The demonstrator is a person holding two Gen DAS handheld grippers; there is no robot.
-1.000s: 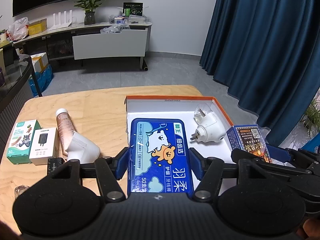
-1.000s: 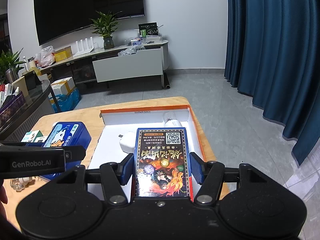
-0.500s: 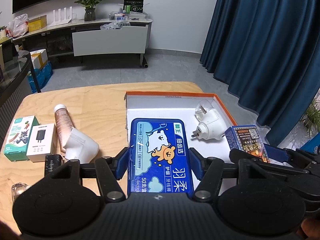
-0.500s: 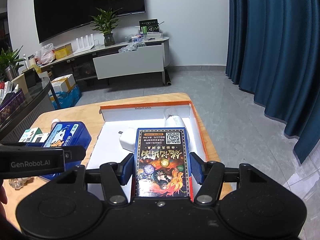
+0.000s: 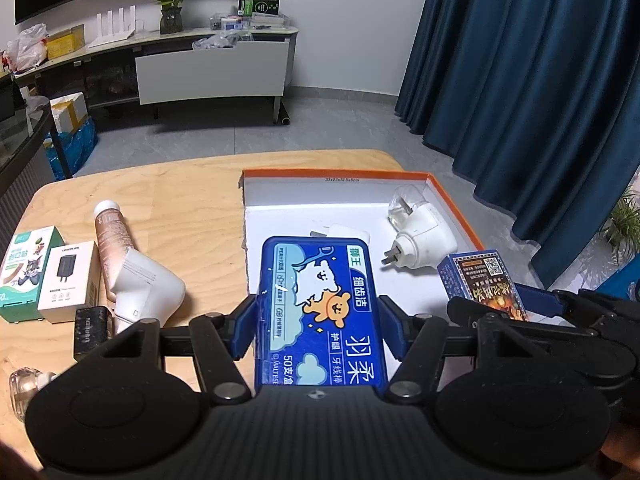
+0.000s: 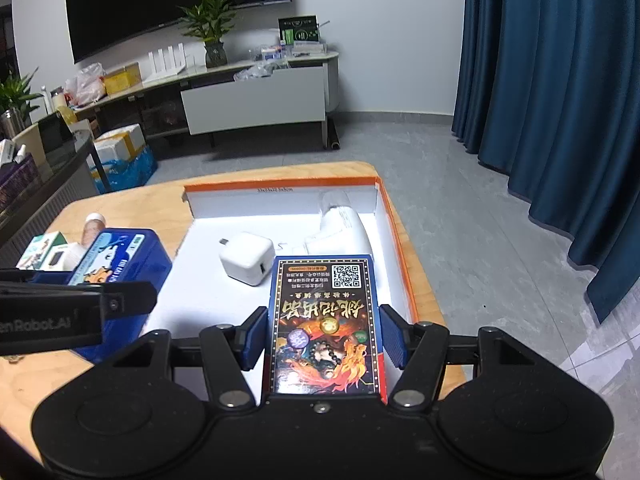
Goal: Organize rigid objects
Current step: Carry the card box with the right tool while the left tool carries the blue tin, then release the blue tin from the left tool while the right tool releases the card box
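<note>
My left gripper (image 5: 318,326) is shut on a blue floss-pick box (image 5: 316,304) and holds it over the near left part of the orange-rimmed white tray (image 5: 340,174). My right gripper (image 6: 323,334) is shut on a dark card box with a QR code (image 6: 326,320), held over the tray's near right side (image 6: 394,232). In the tray lie a white plug-in device (image 5: 420,236) and a white charger cube (image 6: 248,258). The blue box also shows in the right wrist view (image 6: 116,260), and the card box in the left wrist view (image 5: 480,280).
On the wooden table (image 5: 180,196) left of the tray lie a pink tube (image 5: 112,236), a white thermometer-like device (image 5: 146,292), a white charger box (image 5: 70,280), a green box (image 5: 26,268), a black block (image 5: 90,330) and a small glass bottle (image 5: 24,388).
Both grippers have risen and drawn back a little with their boxes still held. The tray and table sit lower and farther in both views. The charger cube now shows behind the blue box.
</note>
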